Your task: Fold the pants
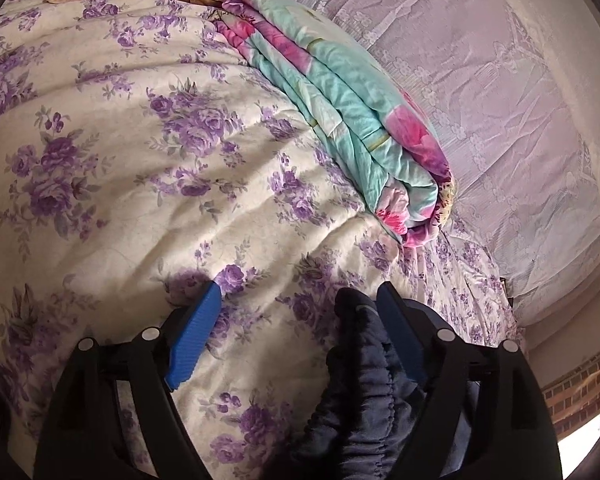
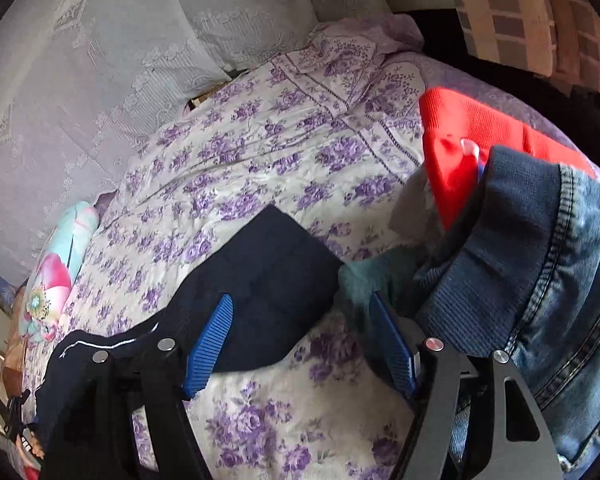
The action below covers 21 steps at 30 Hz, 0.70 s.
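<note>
the left gripper (image 1: 300, 300) has its blue fingers spread wide apart over the purple-flowered quilt (image 1: 112, 160), clamped on nothing; the gathered waistband of the dark navy pants (image 1: 364, 380) bunches against the inner face of its right finger and trails back under the tool. ahead and to the right of it a folded teal and pink blanket (image 1: 340, 112) lies on the quilt, with a lace curtain (image 1: 480, 80) beyond. the right gripper (image 2: 302, 304) is likewise spread open and holds nothing. its left finger sits over the navy pants (image 2: 268, 280), which lie flat on the quilt (image 2: 260, 152) from lower left to just ahead of the tool. to its right a pile holds denim jeans (image 2: 560, 280), with a red garment (image 2: 480, 132) behind. no containers show.
</note>
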Each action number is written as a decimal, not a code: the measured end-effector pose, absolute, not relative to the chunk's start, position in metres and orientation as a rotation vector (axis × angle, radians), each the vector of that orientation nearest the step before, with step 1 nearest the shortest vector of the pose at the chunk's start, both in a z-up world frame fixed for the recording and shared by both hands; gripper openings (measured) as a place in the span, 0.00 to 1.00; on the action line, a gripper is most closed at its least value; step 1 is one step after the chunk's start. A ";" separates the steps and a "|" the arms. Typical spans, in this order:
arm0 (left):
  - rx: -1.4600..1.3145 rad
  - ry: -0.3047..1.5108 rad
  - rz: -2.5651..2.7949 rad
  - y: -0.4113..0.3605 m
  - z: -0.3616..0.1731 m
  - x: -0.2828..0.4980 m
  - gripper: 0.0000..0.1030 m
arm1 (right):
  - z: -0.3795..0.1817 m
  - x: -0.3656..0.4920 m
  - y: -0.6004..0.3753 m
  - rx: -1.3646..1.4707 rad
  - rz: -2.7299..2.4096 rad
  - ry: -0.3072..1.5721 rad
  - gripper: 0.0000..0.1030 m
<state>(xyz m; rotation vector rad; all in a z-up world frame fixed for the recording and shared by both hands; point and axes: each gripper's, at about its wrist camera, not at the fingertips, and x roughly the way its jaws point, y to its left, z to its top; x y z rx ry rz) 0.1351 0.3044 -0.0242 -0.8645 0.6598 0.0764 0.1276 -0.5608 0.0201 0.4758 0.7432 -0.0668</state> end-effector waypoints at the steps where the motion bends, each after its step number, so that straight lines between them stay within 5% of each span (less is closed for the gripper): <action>1: -0.865 0.659 0.075 0.304 -0.024 0.135 0.76 | 0.019 0.124 -0.558 0.487 -0.063 0.735 0.71; 8: -0.855 0.665 0.075 0.303 -0.024 0.136 0.78 | 0.023 0.109 -0.529 0.574 0.099 0.708 0.65; 14: -0.850 0.669 0.075 0.302 -0.024 0.137 0.80 | -0.040 0.155 -0.543 0.790 0.054 0.867 0.55; 16: -0.846 0.671 0.073 0.301 -0.024 0.137 0.81 | -0.043 0.158 -0.545 0.821 0.046 0.821 0.43; 18: -0.842 0.674 0.070 0.301 -0.023 0.138 0.82 | -0.034 0.156 -0.542 0.838 0.103 0.778 0.14; 21: -0.843 0.676 0.070 0.300 -0.023 0.138 0.82 | 0.008 0.133 -0.530 0.678 0.133 0.705 0.12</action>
